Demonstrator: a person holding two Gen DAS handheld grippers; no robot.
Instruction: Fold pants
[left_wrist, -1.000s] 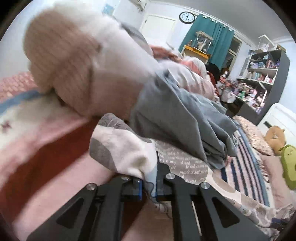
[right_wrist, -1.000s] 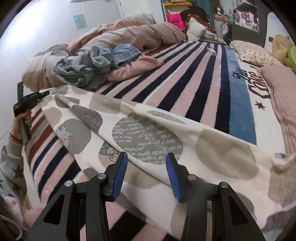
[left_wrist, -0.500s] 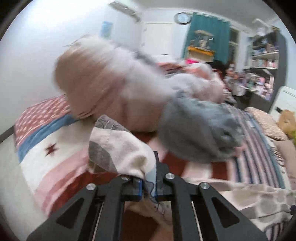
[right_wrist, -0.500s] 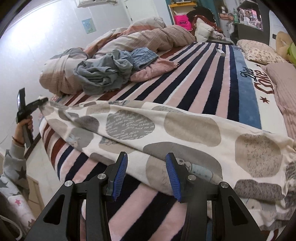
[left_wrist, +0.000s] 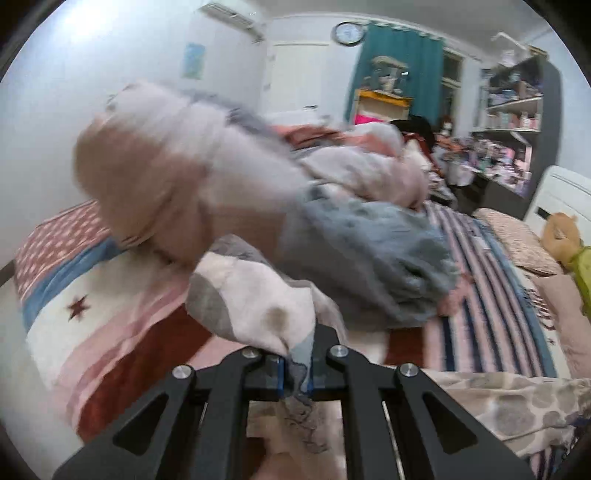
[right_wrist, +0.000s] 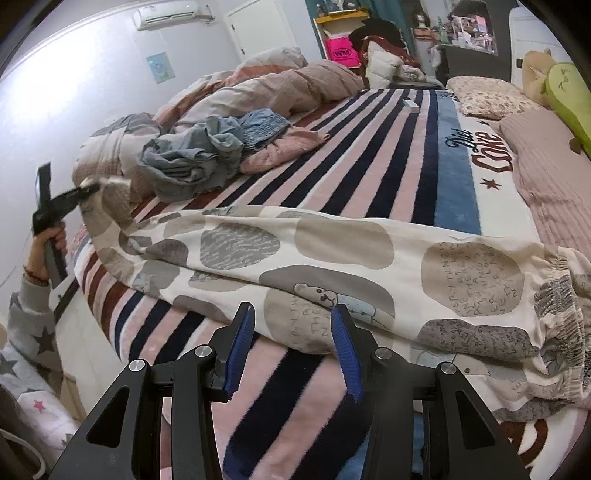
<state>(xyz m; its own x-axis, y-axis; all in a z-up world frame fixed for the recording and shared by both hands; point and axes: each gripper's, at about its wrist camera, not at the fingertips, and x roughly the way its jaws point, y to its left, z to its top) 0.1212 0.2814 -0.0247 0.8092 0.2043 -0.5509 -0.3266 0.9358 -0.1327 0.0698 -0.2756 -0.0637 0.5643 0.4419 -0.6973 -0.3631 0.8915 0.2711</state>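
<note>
White walls, air conditioner (right_wrist: 168, 16) high up, white door (right_wrist: 255, 31) beside it. Round clock (left_wrist: 348, 32) over teal curtains (left_wrist: 400, 70). Dark shelving unit (left_wrist: 517, 122), cluttered, along far side. Bed (right_wrist: 369, 155) with striped pink-navy blanket; crumpled duvet (right_wrist: 280, 88) at far edge, pillow (right_wrist: 487, 96) at head corner.

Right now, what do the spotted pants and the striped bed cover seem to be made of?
Pants: thin soft woven fabric, probably cotton, matte; they drape in folds and the waistband gathers on elastic. Striped bed cover: thick plush, fleece-like, with a fuzzy nap showing in the stripes; the fibre itself can't be told.
</note>
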